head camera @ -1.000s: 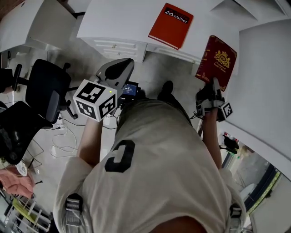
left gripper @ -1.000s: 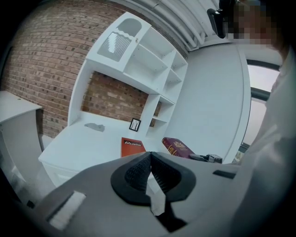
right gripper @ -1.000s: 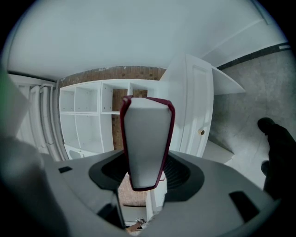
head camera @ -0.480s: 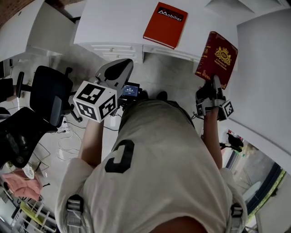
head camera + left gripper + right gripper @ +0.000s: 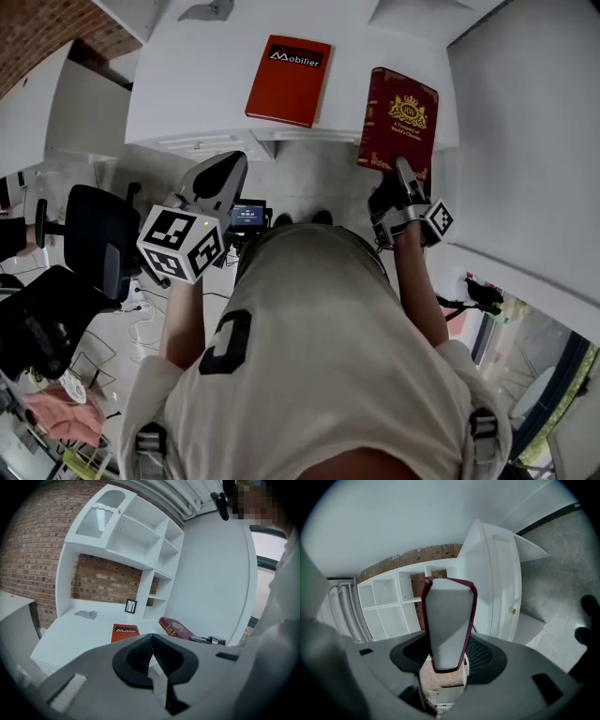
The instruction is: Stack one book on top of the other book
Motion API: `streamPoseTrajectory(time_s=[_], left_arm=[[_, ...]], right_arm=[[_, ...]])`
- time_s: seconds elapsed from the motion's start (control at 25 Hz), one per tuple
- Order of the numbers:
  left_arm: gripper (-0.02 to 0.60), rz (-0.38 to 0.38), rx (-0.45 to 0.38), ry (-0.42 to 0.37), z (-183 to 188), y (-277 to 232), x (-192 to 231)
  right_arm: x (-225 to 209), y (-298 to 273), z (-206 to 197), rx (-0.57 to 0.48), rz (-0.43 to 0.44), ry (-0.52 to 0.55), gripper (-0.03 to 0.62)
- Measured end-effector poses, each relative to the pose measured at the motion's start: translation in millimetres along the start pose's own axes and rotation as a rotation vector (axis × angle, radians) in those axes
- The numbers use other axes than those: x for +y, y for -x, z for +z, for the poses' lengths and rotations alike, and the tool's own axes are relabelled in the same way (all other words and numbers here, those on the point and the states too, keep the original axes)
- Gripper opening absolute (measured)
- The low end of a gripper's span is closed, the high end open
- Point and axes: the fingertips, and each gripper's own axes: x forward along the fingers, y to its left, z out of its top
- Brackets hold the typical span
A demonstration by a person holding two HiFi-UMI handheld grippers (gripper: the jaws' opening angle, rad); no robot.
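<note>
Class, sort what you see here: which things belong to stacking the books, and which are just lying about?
Belong to the job:
- maroon book, clamped in the right gripper
- orange book, flat on the desk
- left gripper, shut and empty

Just lying about:
- picture frame
- grey object on the desk
- office chair
- pink cloth

Soft, even light fills the room; the white wooden desk (image 5: pixel 187 84) is bright, shadows are weak. Both gripper views curve strongly, with black corners.
</note>
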Motion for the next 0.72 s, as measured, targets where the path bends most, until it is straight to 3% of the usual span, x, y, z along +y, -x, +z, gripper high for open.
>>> streamPoseTrajectory(time_s=[0.4,0.48,0.6,0.72], left_arm=[[0.003,0.031,0.021,-0.039,12.9,-28.3,-24.2],[0.003,0.016,-0.023,-0.048,-1.8,-23.9,-21.5],[0.003,-0.046,-0.166,-0.075,-41.1,-11.6,-15.0],[0.003,-0.060,-0.187,-0.099,-59.6,0.3,-16.8]], right_arm=[[2.1,-11.0,20.0,0.065,0.013,-0.016,0.218],[-2.4,-9.3,14.2,0.076,0.032,0.030,0.216],[-3.9,-2.6,6.8,0.072,0.108,0.169,0.216],[-14.2,9.7,-0.4,0.057,0.130,0.182,0.216]])
